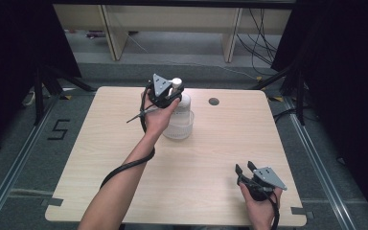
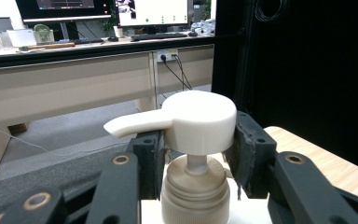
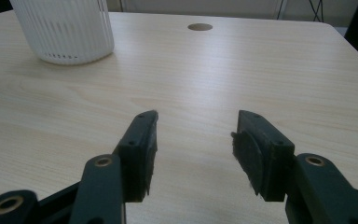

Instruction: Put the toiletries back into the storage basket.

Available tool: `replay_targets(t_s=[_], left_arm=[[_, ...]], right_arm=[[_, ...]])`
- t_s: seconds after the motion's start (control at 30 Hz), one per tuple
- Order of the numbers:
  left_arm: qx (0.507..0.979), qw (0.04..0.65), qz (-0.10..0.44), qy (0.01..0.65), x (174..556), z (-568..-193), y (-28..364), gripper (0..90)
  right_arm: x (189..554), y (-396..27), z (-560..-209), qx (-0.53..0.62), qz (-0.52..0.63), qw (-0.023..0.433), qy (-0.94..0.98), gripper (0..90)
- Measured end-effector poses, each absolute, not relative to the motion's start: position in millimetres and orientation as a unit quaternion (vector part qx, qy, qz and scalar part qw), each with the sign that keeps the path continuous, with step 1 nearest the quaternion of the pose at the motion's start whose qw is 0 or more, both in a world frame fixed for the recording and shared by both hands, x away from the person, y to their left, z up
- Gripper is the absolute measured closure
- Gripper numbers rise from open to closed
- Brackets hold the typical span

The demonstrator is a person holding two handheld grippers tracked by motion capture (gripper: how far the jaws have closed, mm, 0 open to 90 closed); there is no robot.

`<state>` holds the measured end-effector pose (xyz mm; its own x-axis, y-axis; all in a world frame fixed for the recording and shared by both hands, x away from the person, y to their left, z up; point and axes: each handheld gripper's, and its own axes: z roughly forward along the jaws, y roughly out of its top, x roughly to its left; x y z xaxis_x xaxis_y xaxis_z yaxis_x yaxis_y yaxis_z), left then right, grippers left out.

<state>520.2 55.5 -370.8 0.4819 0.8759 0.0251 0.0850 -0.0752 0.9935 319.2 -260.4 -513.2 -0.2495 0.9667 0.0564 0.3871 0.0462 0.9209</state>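
White plastic pump bottle (image 1: 179, 117): upright, bench (image 1: 124, 143) far-centre, axis vertical. Left claw (image 2: 198, 154): jaws clamp white pump head (image 2: 196, 121) from both sides. Right claw (image 3: 193, 140): wide, empty, near right corner, well apart.

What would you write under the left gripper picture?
Left gripper closed around the white plastic pump head of a soap bottle.

Bare table (image 1: 211, 158) lies open; the pump bottle (image 1: 179, 115) stands mid-back.

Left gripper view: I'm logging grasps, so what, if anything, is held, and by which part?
The left gripper clamps the white plastic pump bottle by its round pump head. The right gripper holds nothing.
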Motion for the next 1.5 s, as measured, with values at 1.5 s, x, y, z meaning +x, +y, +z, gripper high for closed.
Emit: replay_targets(t_s=[1.5], left_arm=[[0.662, 0.554, 0.325, 0.386, 500.5, -366.0, 65.7, 37.8]], right_arm=[[321.3, -260.9, -513.9, 0.512, 0.456, 0.321, 0.653, 48.7]])
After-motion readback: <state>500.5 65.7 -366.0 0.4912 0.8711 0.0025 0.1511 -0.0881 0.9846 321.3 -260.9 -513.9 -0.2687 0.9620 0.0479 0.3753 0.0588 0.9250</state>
